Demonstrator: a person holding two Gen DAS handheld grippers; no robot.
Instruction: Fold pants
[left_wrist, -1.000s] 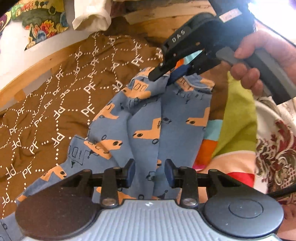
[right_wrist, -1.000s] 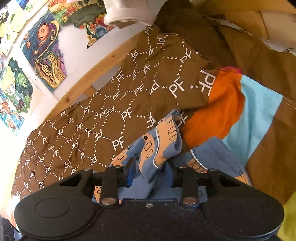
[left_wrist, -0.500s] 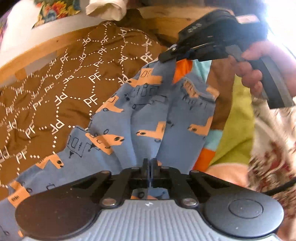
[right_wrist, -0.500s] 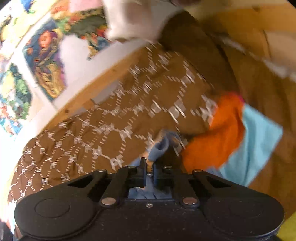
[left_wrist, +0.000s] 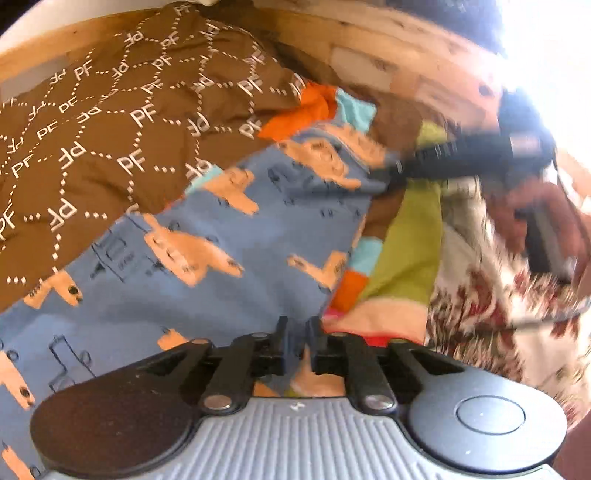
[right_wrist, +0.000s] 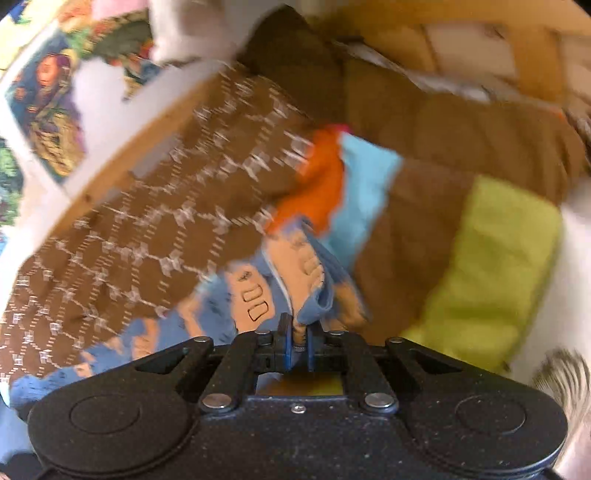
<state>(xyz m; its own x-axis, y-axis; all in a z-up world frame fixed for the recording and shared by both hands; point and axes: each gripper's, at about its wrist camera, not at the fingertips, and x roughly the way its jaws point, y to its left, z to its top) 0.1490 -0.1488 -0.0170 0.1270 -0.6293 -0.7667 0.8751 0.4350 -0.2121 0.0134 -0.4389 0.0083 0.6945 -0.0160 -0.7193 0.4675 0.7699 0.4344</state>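
Observation:
The pants (left_wrist: 229, 236) are small, blue, with orange vehicle prints. They are stretched out over a brown quilted bedspread (left_wrist: 85, 147). My left gripper (left_wrist: 297, 334) is shut on the near edge of the pants. My right gripper (right_wrist: 298, 334) is shut on a bunched blue fold of the pants (right_wrist: 295, 280). In the left wrist view the right gripper (left_wrist: 391, 175) holds the far right corner of the pants, with the hand behind it blurred.
A patchwork cloth with orange (left_wrist: 306, 110), light blue and lime green (left_wrist: 410, 240) patches lies under the pants. A floral fabric (left_wrist: 491, 295) is at the right. A wooden bed frame (left_wrist: 369, 59) runs behind. Paintings (right_wrist: 44, 103) hang on the wall.
Both grippers closed on the pants a second ago and have since pulled apart, spreading the fabric flatter. The right gripper swung to the right; both views are motion-blurred.

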